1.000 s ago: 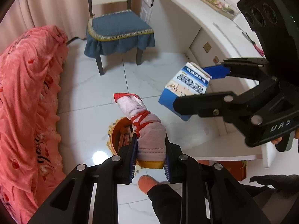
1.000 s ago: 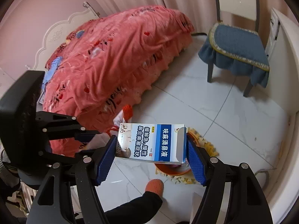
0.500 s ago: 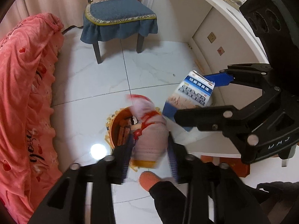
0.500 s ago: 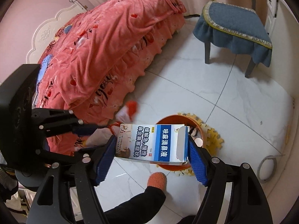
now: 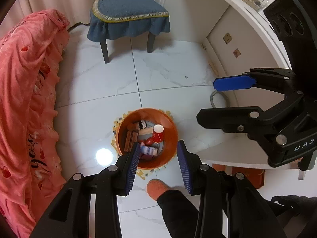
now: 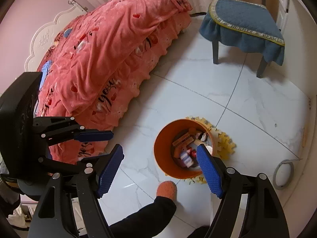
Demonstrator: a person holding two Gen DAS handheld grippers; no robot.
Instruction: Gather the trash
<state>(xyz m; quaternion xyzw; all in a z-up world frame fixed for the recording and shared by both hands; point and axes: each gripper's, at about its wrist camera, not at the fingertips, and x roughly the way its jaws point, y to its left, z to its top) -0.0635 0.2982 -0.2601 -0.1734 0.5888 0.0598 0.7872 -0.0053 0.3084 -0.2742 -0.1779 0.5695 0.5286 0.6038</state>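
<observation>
An orange round bin (image 5: 168,127) stands on the white tile floor, also in the right wrist view (image 6: 162,154). It holds several pieces of trash: a red paper cup (image 5: 158,132), cardboard boxes (image 5: 130,139) and a blue-white box (image 5: 147,150). My left gripper (image 5: 158,164) is open and empty, right above the bin. My right gripper (image 6: 160,170) is open and empty, above the bin's near rim; it also shows in the left wrist view (image 5: 227,99).
A bed with a pink cover (image 6: 111,59) is on the left. A chair with a blue cushion (image 5: 126,13) stands behind the bin. A white curved desk (image 5: 247,45) is on the right. My orange-socked foot (image 5: 157,187) stands by the bin.
Both grippers opened over the bin. The pink wrapped bundle left my left gripper and the blue-white box left my right gripper; both now lie out of the jaws, in the bin.
</observation>
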